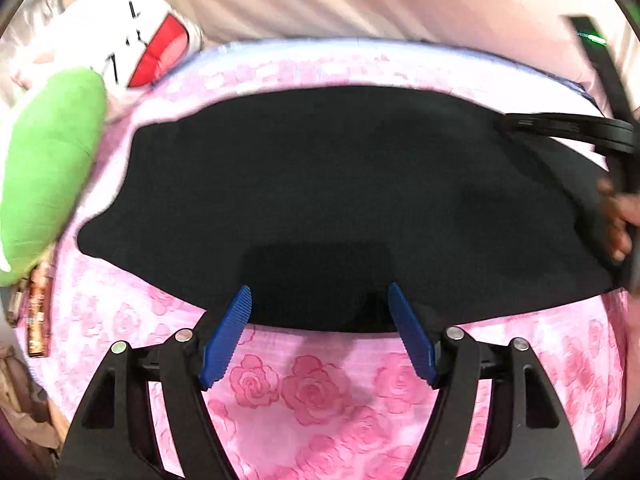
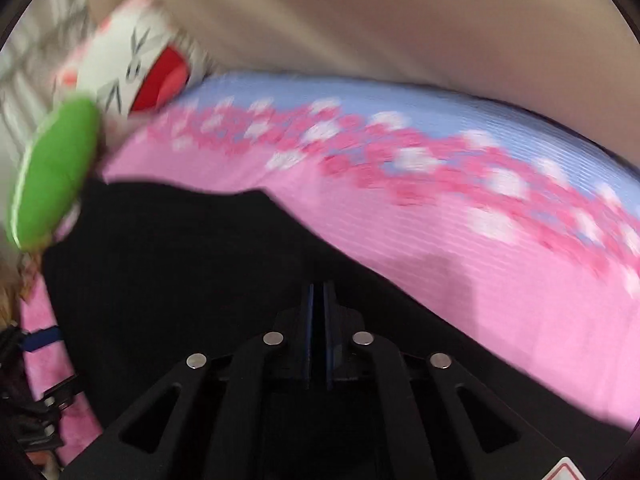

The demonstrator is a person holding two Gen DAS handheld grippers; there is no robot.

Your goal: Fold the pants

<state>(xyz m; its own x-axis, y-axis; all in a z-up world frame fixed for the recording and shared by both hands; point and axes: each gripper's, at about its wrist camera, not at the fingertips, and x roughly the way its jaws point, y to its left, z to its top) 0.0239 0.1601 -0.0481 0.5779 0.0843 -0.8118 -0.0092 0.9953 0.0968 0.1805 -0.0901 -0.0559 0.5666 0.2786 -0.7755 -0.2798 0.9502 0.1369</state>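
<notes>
The black pants [image 1: 340, 200] lie flat across a pink rose-print bedsheet [image 1: 316, 392]. My left gripper [image 1: 320, 300] is open, its blue fingertips [image 1: 234, 320] spread just over the near edge of the pants, holding nothing. The right gripper shows at the right edge of the left wrist view [image 1: 616, 152], held by a hand over the right end of the pants. In the blurred right wrist view, my right gripper [image 2: 318, 304] has its blue pads pressed together over the black pants [image 2: 180, 280]; whether cloth is pinched between them is not clear.
A green plush [image 1: 48, 168] and a white pillow with a red patch [image 1: 132, 40] lie at the bed's left end. A small orange bottle [image 1: 38, 312] lies at the left edge. A pale curtain or wall [image 1: 360, 0] stands behind the bed.
</notes>
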